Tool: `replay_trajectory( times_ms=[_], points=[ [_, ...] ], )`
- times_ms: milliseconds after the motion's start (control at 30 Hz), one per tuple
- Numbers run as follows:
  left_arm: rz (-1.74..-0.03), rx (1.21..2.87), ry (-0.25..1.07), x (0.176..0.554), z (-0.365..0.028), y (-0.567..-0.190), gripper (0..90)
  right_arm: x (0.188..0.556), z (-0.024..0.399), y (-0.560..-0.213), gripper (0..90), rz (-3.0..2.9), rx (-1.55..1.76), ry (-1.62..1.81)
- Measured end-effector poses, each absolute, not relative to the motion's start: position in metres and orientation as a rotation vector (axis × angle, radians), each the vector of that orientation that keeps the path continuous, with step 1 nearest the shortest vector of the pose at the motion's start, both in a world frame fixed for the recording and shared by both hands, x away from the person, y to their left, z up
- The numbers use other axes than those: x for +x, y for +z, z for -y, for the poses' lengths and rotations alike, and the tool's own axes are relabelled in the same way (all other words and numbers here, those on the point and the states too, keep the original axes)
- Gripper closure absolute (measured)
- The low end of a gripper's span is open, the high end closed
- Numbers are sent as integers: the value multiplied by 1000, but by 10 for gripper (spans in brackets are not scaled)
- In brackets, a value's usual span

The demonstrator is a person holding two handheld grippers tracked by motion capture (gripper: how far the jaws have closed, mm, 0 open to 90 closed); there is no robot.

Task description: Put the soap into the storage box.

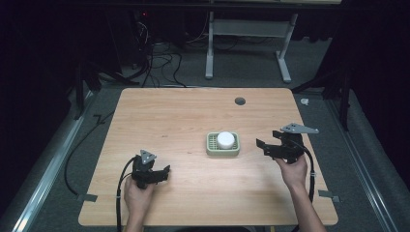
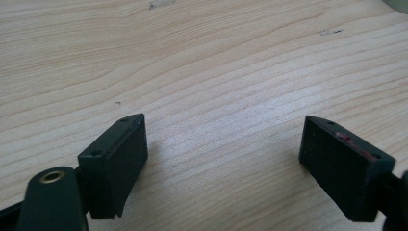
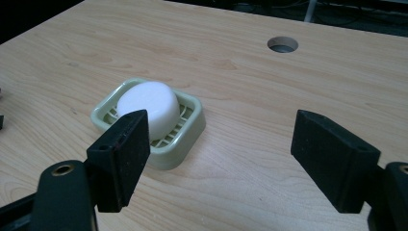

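Observation:
A white round soap bar (image 1: 225, 139) (image 3: 149, 108) lies in a pale green slatted soap dish (image 1: 211, 149) (image 3: 185, 147) near the middle of the wooden table. My right gripper (image 1: 265, 146) (image 3: 219, 154) is held open just right of the dish, jaws wide apart with nothing between them. My left gripper (image 1: 164, 173) (image 2: 223, 161) rests low over bare wood at the front left, also open and empty, well away from the dish.
The light wooden table (image 1: 183, 116) has a round cable hole (image 1: 240, 101) (image 3: 282, 44) at the back. Dark floor, cables and a white table frame (image 1: 246, 34) lie beyond the far edge. Black cables trail from both grippers.

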State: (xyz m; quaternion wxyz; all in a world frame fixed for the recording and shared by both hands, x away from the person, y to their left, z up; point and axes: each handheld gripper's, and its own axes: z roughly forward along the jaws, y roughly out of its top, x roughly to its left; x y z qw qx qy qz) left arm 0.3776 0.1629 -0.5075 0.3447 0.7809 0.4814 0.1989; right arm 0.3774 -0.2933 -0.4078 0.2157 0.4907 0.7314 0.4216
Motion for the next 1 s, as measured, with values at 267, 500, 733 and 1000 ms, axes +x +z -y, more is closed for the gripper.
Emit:
replay_trajectory(
  times_ms=[267,500,733,1000],
  points=[
    [-1250,2028,516,378,-163,-507,176,371,298,-413,224,-2022,1378,1167],
    [-1250,2028,517,378,-163,-507,176,364,300,-418,225,-2022,1388,1168],
    [-1250,2028,517,378,-163,-507,176,358,300,-428,225,-2034,1404,1173],
    [-1250,2028,516,378,-163,-507,176,354,298,-437,225,-2047,1410,1173]
  ],
)
